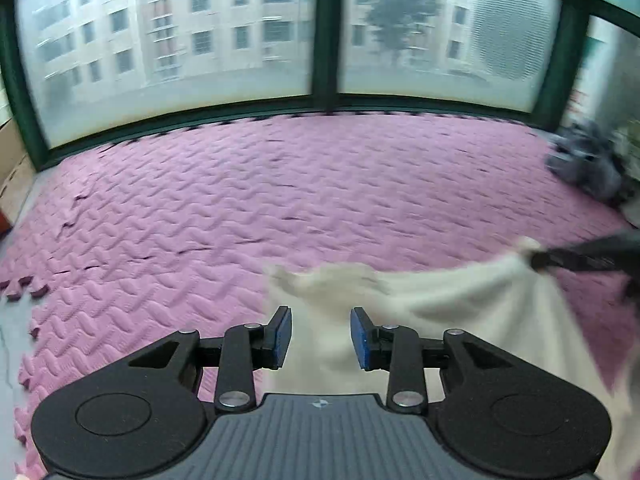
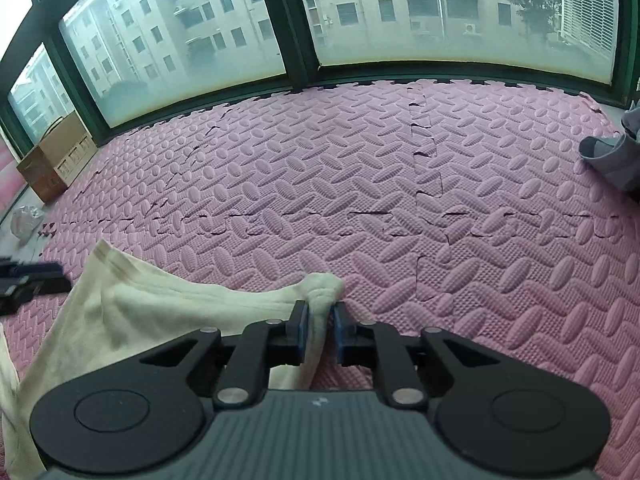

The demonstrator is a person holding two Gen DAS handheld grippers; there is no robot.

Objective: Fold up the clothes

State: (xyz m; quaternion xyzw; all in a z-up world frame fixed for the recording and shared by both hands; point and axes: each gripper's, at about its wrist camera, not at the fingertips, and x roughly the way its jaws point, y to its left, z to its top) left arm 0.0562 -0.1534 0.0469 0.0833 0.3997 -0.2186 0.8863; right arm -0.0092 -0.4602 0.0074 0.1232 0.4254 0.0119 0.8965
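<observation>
Right tongs (image 2: 320, 312) pinch the cream cloth's (image 2: 160, 312) bunched corner; left tongs (image 1: 320, 334) spread, empty; soft, limp; best gripped at corners.

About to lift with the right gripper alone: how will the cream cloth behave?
Likely floppy: the cream cloth sags from the right gripper. Probably light, since one pinched corner holds it. It may drag on the mat.

Pink foam mat (image 2: 360, 168) bears cream garment (image 2: 132, 312) and grey clothes (image 2: 616, 156).
</observation>
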